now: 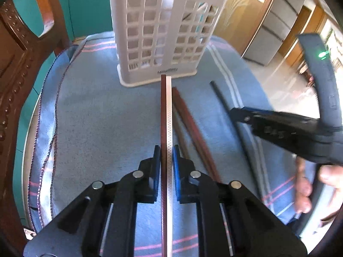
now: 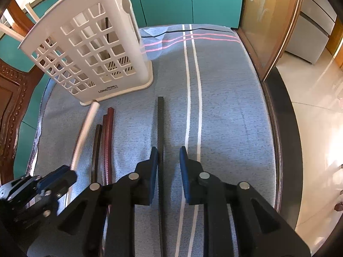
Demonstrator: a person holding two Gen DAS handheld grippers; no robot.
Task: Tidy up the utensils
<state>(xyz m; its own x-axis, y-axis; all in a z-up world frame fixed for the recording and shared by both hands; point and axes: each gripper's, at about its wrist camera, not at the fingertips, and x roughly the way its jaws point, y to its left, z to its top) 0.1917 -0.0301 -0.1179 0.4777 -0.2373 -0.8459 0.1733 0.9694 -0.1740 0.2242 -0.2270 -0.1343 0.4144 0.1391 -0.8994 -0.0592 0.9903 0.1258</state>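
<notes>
Left gripper (image 1: 166,150): jaws clenched on a white chopstick (image 1: 169,111), with a dark red-brown one pressed flat against its left side; both seem pinched together. In the left wrist view the pair runs straight out along the finger axis, its far tip just short of the base of the white lattice utensil holder (image 1: 158,42). In the right wrist view the white chopstick appears as a pale rod rising from the left gripper toward the holder's near corner.

Right gripper (image 2: 168,156): jaws released, nothing between the pads. A black chopstick (image 2: 160,124) lies flat on the blue striped cloth (image 2: 225,107), long axis parallel to the fingers, running under the left finger rather than centred in the gap. It points away toward the far edge of the table.

More loose sticks on the cloth: a red-brown chopstick (image 2: 108,141) and a thinner dark one beside it, between the two grippers, also lying roughly fore-and-aft.

Holder stands upright, left of the right gripper, dead ahead of the left. Some sticks already show through its lattice.

Judgement: left hand is the nearer to the holder; its load must be tipped upright over the open top. Right jaws need a small shift left to straddle the black chopstick.
</notes>
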